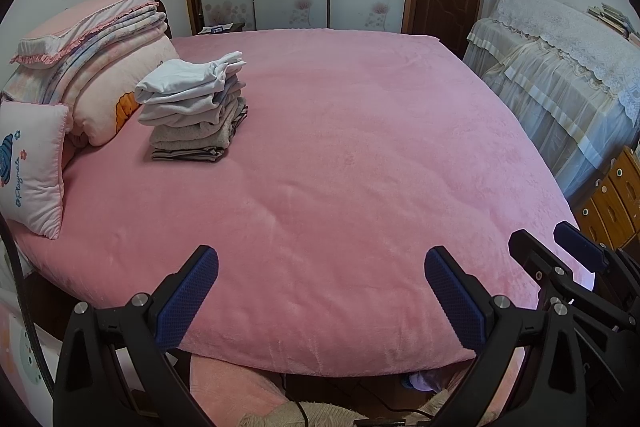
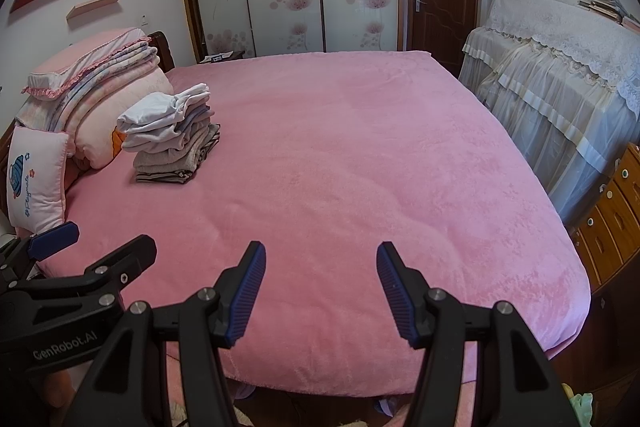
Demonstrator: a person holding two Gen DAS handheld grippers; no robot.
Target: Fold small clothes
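We hold both grippers side by side above the near edge of the bed [image 1: 340, 155], and neither carries anything. The left gripper [image 1: 321, 277] has its fingers [image 1: 192, 291] spread wide, blue ribbed pads facing each other with only pink blanket showing between them. The right gripper [image 2: 321, 279] likewise has its fingers [image 2: 248, 287] released and apart, nothing between them.

From the left wrist view, the right gripper's black frame and blue pads sit just beside our right finger; from the right wrist view, the left gripper appears just beside our left finger.

The stack of folded clothes [image 1: 194, 107] lies well ahead of the fingers and off to their left, resting on the pink blanket. White pieces sit on top, beige and grey ones beneath. Just left of the stack is a pile of folded bedding [image 1: 92, 67], and nearer to us a pink cushion [image 1: 34, 167] leans at the bed's left edge.
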